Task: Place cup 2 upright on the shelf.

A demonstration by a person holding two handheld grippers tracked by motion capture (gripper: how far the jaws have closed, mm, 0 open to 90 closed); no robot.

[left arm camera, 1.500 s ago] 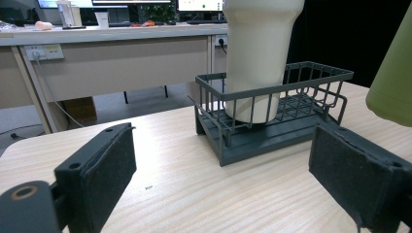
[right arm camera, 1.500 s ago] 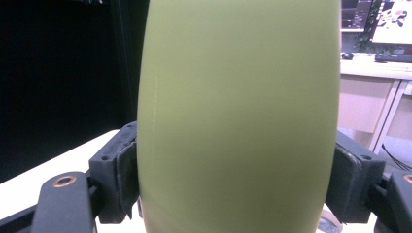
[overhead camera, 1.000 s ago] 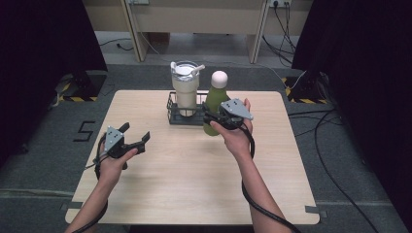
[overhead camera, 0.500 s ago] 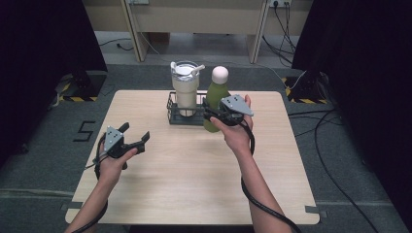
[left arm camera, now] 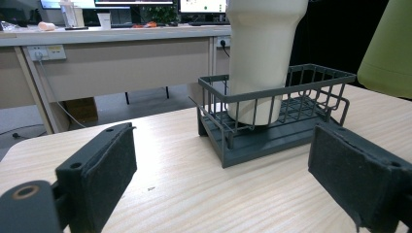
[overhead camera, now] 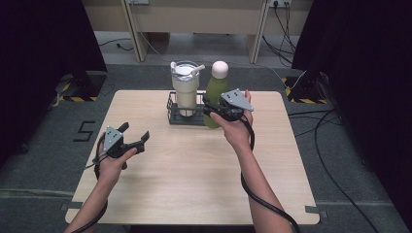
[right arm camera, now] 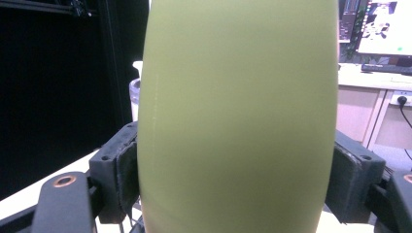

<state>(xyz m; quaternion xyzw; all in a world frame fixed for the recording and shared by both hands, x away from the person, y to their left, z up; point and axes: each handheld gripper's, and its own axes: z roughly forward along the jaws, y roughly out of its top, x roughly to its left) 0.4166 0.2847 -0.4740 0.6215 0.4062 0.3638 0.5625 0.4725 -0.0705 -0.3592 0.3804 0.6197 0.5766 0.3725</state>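
Bottle (overhead camera: 214, 94), green, with pale rounded cap: stands upright at the right end of the wire basket (overhead camera: 173, 114), beside the cream tumbler (overhead camera: 185, 90) that sits in the basket's left half. From the high view I cannot tell whether its base is down on the basket floor or raised just clear of it.

Hold: my right gripper (overhead camera: 219, 110) has it clamped across the wide middle of the body, both pads pressed flat against the sides, as the right gripper view shows with the bottle (right arm camera: 238, 116) between them. My left gripper (overhead camera: 132, 142) carries nothing and is spread wide, low over the table (overhead camera: 194, 179), well to the left of the basket and nearer to me.

Handling, by my judgement: rigid shell, likely coated metal, smooth and curved, so inclined to slide or twist in the pads. Probably fairly heavy if filled; tall and narrow, so tippy when set down. Not fragile, though a knock could dent it.

Best place to hold: the widest band of the body, where I have it, not the tapering neck or cap. Keep it vertical and clear of the basket rim and the tumbler.
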